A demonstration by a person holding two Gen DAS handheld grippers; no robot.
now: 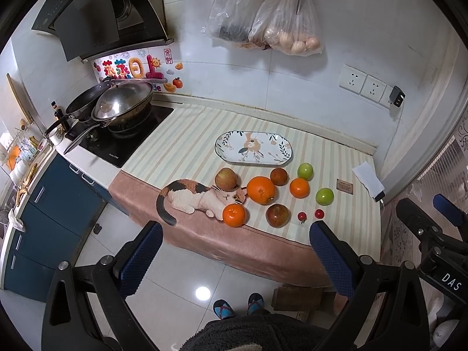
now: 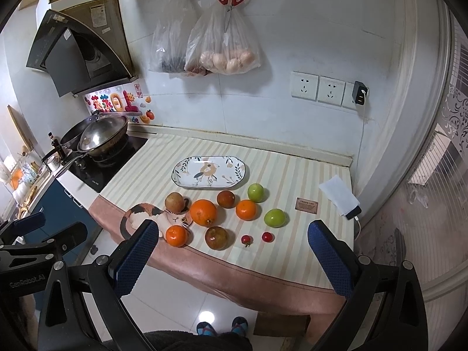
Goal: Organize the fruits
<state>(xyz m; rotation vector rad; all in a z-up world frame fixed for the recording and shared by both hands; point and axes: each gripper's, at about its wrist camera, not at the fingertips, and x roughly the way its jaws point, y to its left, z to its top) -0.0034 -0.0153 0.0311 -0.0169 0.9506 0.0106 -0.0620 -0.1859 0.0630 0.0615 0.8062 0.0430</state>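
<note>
Kitchen desk (image 2: 292, 175) under a striped cloth, oval floral plate (image 2: 210, 176) empty at frame centre. Just below it, loose oranges (image 2: 203, 212), green apples (image 2: 275, 218), cherry tomatoes (image 2: 267, 236). Left gripper (image 1: 237, 263) and right gripper (image 2: 234, 260) spread wide, empty, low in frame.

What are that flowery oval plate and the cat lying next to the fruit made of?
The oval plate looks like glazed ceramic: glossy white with a painted floral pattern and a dark rim. The cat figure seems knitted or crocheted yarn, judging by its matte, ribbed texture, though moulded resin can't be ruled out.
</note>
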